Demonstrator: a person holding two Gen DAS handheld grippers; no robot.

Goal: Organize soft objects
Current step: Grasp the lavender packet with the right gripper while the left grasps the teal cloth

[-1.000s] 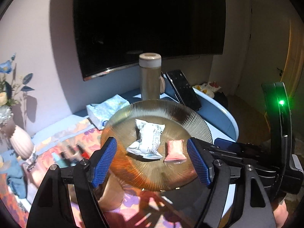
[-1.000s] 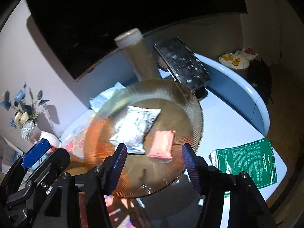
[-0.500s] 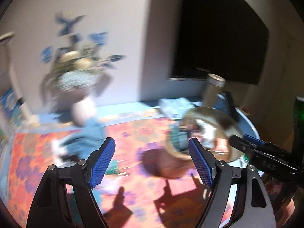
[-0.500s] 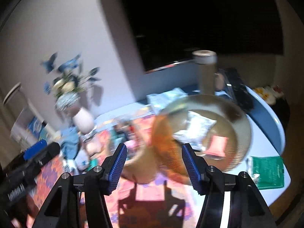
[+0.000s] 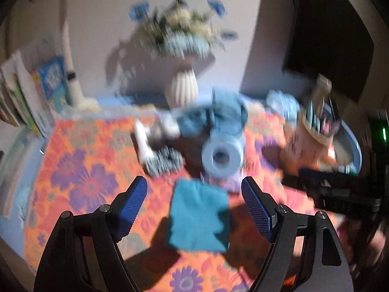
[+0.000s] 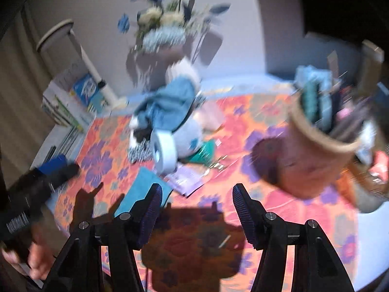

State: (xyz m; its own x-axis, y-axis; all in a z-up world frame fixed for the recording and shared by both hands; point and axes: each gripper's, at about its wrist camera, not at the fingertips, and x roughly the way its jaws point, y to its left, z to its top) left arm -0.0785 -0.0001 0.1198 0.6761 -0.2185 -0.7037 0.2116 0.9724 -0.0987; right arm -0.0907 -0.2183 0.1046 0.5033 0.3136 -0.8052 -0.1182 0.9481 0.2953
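Both views are motion-blurred. A folded teal cloth [image 5: 198,215] lies on the flowered tablecloth [image 5: 82,170] between the fingers of my open, empty left gripper [image 5: 194,204]. Beyond it are a pale blue paper roll [image 5: 221,157], a heap of blue cloth [image 5: 214,119] and a black-and-white patterned item [image 5: 163,160]. In the right wrist view my open, empty right gripper [image 6: 195,215] hovers over the tablecloth [image 6: 274,209], with the teal cloth [image 6: 138,192] at its left finger, the roll [image 6: 164,152] and blue heap [image 6: 167,107] beyond.
A brown basket [image 6: 313,155] holding several items stands at the right, also in the left wrist view [image 5: 306,146]. A white ribbed vase with flowers [image 5: 181,88] stands at the back wall. Books [image 5: 29,102] stand at the left. My left gripper [image 6: 36,187] shows at the left.
Both grippers have swung left, away from the glass plate with the packets, to the pile of cloths and the roll on the flowered tablecloth. Both stayed open.
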